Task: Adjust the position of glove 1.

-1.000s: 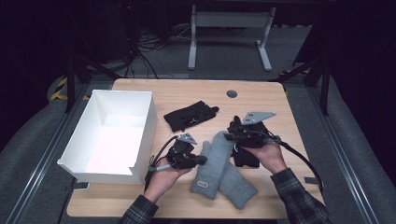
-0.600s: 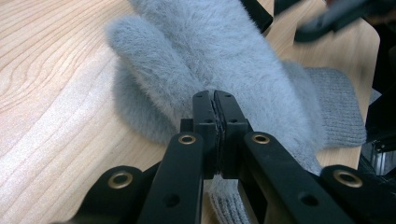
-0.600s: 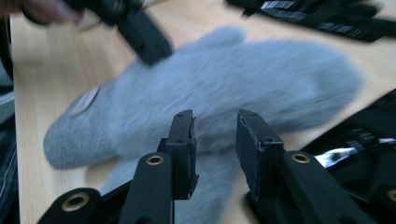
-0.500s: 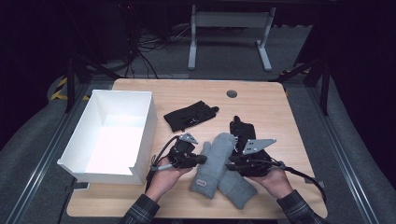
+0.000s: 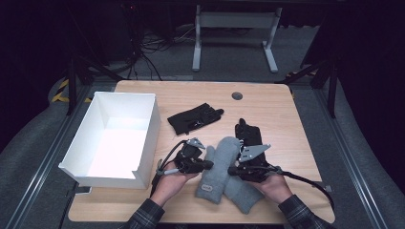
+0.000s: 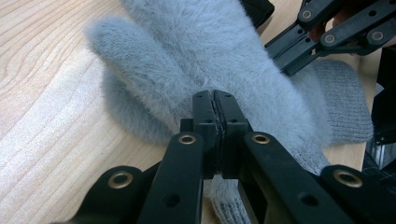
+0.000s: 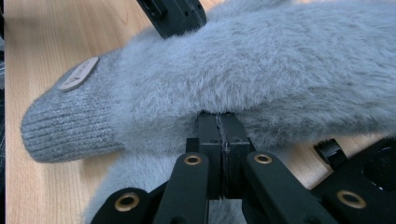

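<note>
Black gloves and white box flank the grey mittens.

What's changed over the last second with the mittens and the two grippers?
The right gripper came back from the black glove toward the person and shut at the edge of the grey mittens. The left gripper stayed shut at their other edge. The box and far glove haven't moved.

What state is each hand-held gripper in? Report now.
Left hand-held gripper: shut on the fuzzy grey knitted mitten.
Right hand-held gripper: shut on the same mitten's other edge.
</note>
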`<state>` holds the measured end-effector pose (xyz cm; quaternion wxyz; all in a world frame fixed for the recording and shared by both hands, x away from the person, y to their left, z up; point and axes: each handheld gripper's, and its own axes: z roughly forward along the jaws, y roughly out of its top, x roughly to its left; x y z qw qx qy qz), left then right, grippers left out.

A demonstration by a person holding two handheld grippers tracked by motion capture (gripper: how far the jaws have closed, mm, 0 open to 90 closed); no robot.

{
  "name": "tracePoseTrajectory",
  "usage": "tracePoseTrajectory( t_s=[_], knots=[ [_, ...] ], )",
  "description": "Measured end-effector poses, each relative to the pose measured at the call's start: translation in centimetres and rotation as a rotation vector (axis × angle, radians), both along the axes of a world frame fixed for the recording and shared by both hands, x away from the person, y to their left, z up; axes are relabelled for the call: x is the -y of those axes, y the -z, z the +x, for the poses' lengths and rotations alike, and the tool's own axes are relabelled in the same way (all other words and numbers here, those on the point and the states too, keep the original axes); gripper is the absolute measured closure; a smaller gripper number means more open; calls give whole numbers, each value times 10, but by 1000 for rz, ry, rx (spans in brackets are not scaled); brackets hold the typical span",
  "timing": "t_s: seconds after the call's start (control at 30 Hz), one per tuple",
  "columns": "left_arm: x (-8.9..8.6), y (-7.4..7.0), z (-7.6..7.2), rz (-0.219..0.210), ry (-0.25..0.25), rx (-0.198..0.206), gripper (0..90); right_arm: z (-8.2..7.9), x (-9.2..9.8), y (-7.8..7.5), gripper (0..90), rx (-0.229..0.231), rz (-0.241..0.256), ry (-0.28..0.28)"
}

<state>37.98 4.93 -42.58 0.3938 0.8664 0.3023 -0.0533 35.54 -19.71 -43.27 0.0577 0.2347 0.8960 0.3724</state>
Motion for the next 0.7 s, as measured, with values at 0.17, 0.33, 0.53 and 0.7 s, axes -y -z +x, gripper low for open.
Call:
tracePoseTrajectory(
  t_s=[0.17,0.33,0.53,0.7],
  knots=[
    [-3,-7,-3,-34,10,-11,891,-1,4,-9,900,11,55,6],
    [-4,-11,-5,-44,9,-1,890,0,11,-18,900,27,106,30],
    [-4,-7,-2,-31,0,-6,890,-4,8,-14,631,14,107,-9],
    [-2,-3,-2,-22,3,-15,890,-6,-2,-6,619,38,53,-16]
  ],
)
